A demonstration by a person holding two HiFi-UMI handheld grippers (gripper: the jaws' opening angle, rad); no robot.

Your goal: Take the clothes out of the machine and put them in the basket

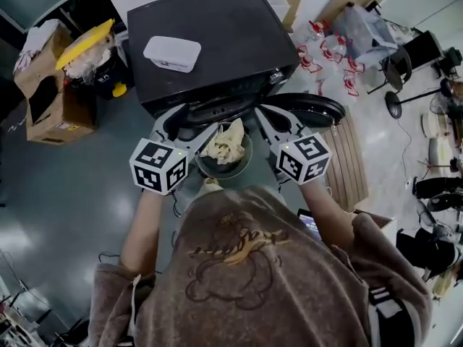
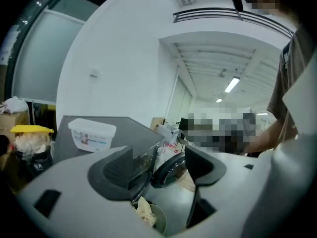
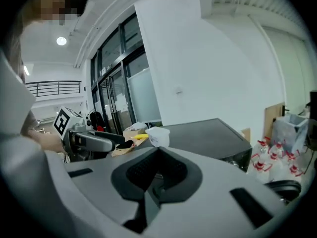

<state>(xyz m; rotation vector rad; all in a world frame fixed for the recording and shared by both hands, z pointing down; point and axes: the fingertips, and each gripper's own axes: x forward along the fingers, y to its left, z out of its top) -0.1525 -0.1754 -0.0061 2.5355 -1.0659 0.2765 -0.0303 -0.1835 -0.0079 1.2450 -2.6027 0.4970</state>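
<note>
Head view, steep down: both grippers held out in front of the person, over the gap between their chest and the black machine [image 1: 217, 42]. Left gripper [image 1: 189, 125]: jaws stand apart, nothing between the pads; its own view [image 2: 161, 167] shows only background through the gap. Right gripper [image 1: 271, 121]: jaws clenched pad to pad, and its own view [image 3: 156, 175] shows no cloth caught between them. Task item: a cream cloth [image 1: 226, 143] lies crumpled in the round basket [image 1: 246, 161], which sits on the floor between the two grippers, just in front of the machine. The basket's near rim is covered by the person's head and shoulders, and its sides are partly covered by the gripper bodies. In the left gripper view only a scrap of the cloth [image 2: 144, 213] and a bit of basket wall [image 2: 159, 219] show at the bottom edge. The machine door [image 1: 318, 110] hangs open to the right. The drum opening is hidden under the machine top, so its contents cannot be told. A white lidded box [image 1: 172, 53] sits on the machine top. The right gripper view shows neither basket nor cloth, but the left gripper [image 3: 94, 142] shows at its left edge.
</note>
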